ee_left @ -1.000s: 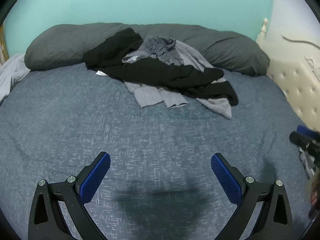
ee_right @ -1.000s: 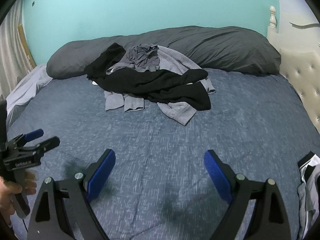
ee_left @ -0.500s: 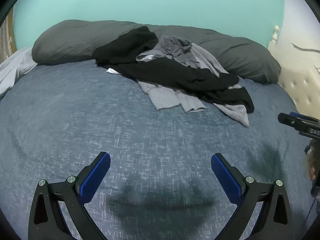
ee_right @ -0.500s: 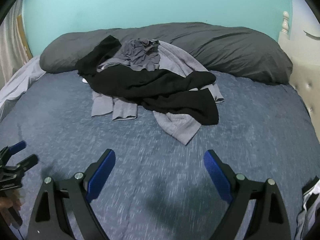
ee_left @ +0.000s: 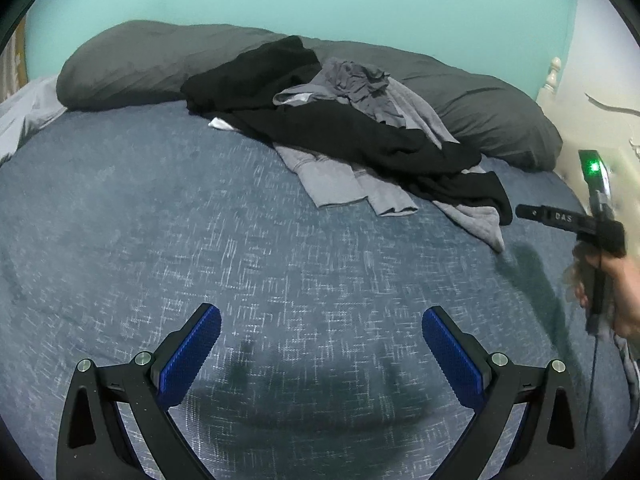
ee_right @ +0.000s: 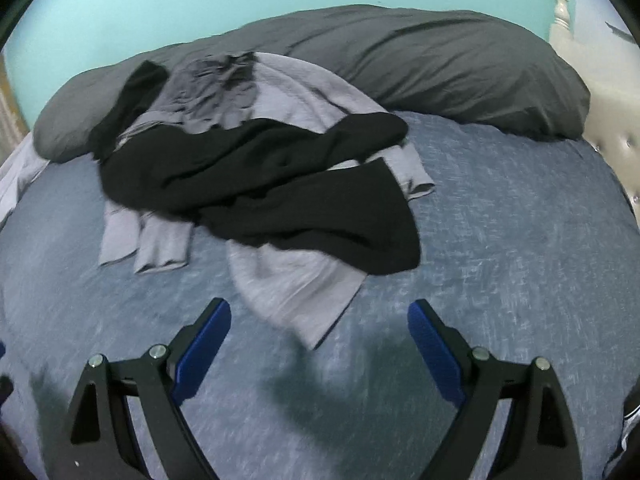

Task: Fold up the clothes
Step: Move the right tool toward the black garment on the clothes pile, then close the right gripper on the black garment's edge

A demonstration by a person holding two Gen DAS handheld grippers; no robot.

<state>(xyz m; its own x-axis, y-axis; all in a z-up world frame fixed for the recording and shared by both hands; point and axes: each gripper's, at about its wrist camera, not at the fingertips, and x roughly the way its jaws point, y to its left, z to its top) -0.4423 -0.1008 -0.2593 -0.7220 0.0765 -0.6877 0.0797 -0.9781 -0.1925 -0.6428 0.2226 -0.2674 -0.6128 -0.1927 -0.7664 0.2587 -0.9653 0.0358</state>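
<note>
Each gripper is built alike. The left gripper (ee_left: 321,330) has two black plastic arms with triangular cut-outs, silver round screws at the joints, and fingers (ee_left: 191,350) faced with blue ribbed pads. The right gripper (ee_right: 319,326) shows the same black frame, silver screws and blue pads. Seen from the left wrist, its black body bears white lettering, a small green light glows on top, and a thin black cable hangs below the hand (ee_left: 618,300) on its grip.
</note>
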